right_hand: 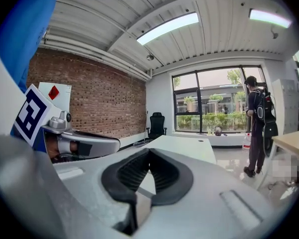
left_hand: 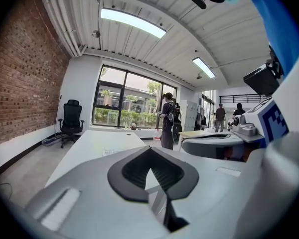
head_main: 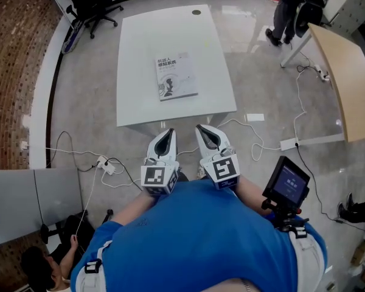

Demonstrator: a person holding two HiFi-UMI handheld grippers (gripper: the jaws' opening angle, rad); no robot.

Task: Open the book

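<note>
A closed book (head_main: 176,76) with a pale cover lies flat near the middle of the white table (head_main: 170,29). Both grippers are held side by side close to the person's chest, short of the table's near edge and pointing toward it. My left gripper (head_main: 167,134) is shut with nothing in it, and so is my right gripper (head_main: 205,130). In the left gripper view the closed jaws (left_hand: 150,152) fill the foreground, and the book (left_hand: 111,152) shows as a small patch on the tabletop beyond. The right gripper view shows its shut jaws (right_hand: 148,153) with the table (right_hand: 189,146) ahead.
A black office chair (head_main: 88,2) stands beyond the table's far left corner. A person (head_main: 292,8) stands at the far right beside a wooden desk (head_main: 347,84). Cables and power strips (head_main: 106,165) lie on the floor near the table's front. A brick wall runs along the left.
</note>
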